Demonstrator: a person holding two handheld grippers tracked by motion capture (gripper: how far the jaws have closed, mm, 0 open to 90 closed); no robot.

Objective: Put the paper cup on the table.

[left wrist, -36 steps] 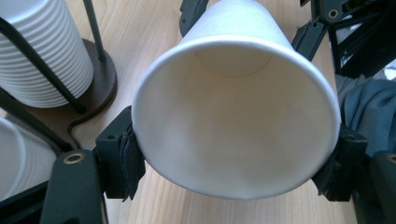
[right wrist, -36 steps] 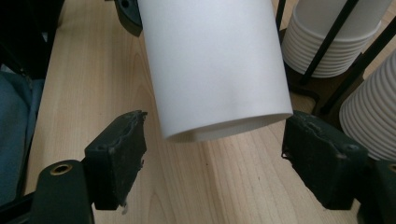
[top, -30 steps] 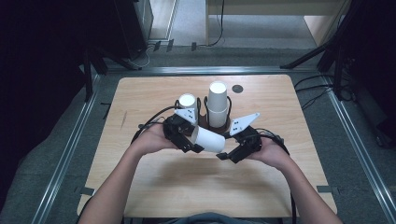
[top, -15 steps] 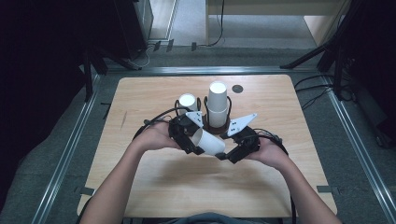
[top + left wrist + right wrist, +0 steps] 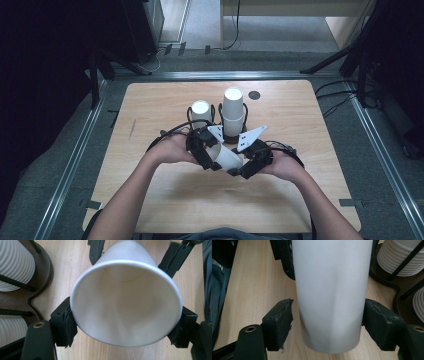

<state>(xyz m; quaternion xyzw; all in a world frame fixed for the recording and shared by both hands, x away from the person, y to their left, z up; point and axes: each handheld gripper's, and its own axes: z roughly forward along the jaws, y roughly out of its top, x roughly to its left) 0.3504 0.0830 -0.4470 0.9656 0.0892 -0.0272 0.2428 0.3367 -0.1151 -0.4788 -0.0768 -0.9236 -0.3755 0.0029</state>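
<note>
Moved: right gripper [image 5: 239,171] jaws were closing round cup [image 5: 226,157] base, one pad short; left gripper [image 5: 210,161] clamped rim, steadying handover.

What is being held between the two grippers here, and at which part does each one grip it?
A white paper cup. The left gripper clamps its rim end; the right gripper, jaws just closing, brackets its base end with one pad touching.

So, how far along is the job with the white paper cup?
Done: white paper cup is out of the dark wire rack, held by the left gripper. In hand: right gripper has just been closing around its base, one pad not touching. Left: handover, probably.
</note>
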